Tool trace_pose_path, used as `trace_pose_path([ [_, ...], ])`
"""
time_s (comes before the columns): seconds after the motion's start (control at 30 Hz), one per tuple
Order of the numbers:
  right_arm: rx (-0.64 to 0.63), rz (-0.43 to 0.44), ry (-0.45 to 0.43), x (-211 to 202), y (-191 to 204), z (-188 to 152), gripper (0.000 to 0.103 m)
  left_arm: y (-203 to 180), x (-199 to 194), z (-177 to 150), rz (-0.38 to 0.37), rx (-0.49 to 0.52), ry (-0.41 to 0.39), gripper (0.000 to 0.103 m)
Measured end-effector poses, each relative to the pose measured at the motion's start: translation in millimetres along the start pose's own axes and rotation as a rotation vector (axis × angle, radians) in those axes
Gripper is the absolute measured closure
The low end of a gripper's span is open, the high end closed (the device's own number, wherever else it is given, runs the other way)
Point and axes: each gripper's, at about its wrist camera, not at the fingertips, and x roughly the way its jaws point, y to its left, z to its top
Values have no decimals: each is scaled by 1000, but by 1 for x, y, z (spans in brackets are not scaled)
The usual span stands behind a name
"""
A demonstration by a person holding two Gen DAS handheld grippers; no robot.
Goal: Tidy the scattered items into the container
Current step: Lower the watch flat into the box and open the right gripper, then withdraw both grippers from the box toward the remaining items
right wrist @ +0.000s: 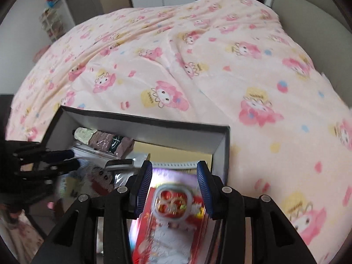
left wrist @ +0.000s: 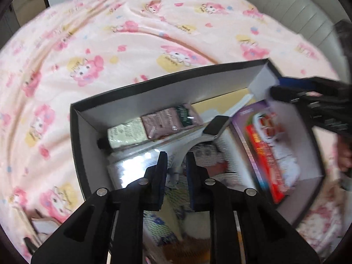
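Several items already lie in the black box point(left wrist: 140, 83) that sits on the bed point(left wrist: 110, 44), so the tidying looks far along. Along the far wall of the box are a pale green sachet point(left wrist: 127, 135) and a mauve sachet point(left wrist: 169, 118) side by side, a silvery foil pack point(left wrist: 132, 167) lies nearer, and a smartwatch point(left wrist: 215, 125) with a white strap lies across the middle. On the right side of the box lies a purple-edged red packet point(right wrist: 173, 215) with a white ring-shaped piece on its face.

The left gripper point(left wrist: 176, 165) points down over the middle of the box; its fingers stand narrow with nothing pressed between the pads, only the contents of the box showing through the gap. The right gripper point(right wrist: 175, 180) hovers over the red packet, fingers partly spread to either side of it without pressing on it, so I judge the packet lies loose in the box.

No stray item shows on the pink blanket in either view, though blur and the edges of the pictures hide some of it. Little seems left to gather.
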Motion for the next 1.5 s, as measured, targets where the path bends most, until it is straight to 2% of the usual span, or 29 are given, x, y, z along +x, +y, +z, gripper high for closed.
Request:
trace_pose_path([
  [0.13, -69, 81, 56, 18, 18, 0, 65, 6, -8, -1, -23, -19, -7, 84],
  [0.23, -158, 70, 65, 23, 36, -3, 65, 4, -9, -2, -28, -22, -13, 84],
  [0.37, -189, 86, 110, 33, 42, -4, 65, -14, 15, -8, -26, 59, 76, 84],
  [0.4, -197, 85, 137, 37, 43, -6, 65, -18, 23, -9, -11, 77, 96, 84],
  [0.47, -210, 64, 171, 44, 43, -10, 65, -28, 38, -9, 79, 119, 121, 84],
  [0.53, -206, 56, 197, 51, 41, -12, 65, -33, 48, -1, 131, 116, 131, 84],
  [0.6, -140, 46, 213, 58, 35, -7, 65, -33, 49, 11, 142, 95, 98, 83],
  [0.63, -94, 47, 212, 60, 30, -4, 65, -32, 46, 19, 142, 72, 54, 83],
  [0.7, -61, 52, 181, 61, 28, 1, 65, -27, 42, 25, 161, 35, 5, 83],
  [0.9, -54, -31, 120, 44, 21, 3, 65, -4, 28, 10, 84, -49, 31, 83],
  [0.93, -41, -25, 115, 42, 20, 4, 65, 0, 27, 10, 92, -71, 27, 83],
  [1.03, -25, 68, 82, 40, 22, 6, 65, 3, 34, 18, 104, -108, 14, 83],
  [1.1, 26, 125, 133, 50, 20, 4, 65, 0, 40, 24, 97, -116, 5, 82],
  [1.2, 73, 58, 160, 55, 10, 0, 66, -11, 39, 24, 85, -94, -19, 80],
  [1.3, 79, 71, 129, 41, 14, -1, 66, -7, 18, 25, 6, -133, -61, 75],
  [1.4, 70, 76, 67, 27, 19, 2, 65, 3, 1, 20, -42, -215, -112, 73],
  [1.5, 79, 66, 56, 33, 16, 5, 65, 16, 22, 25, -39, -306, -52, 74],
])
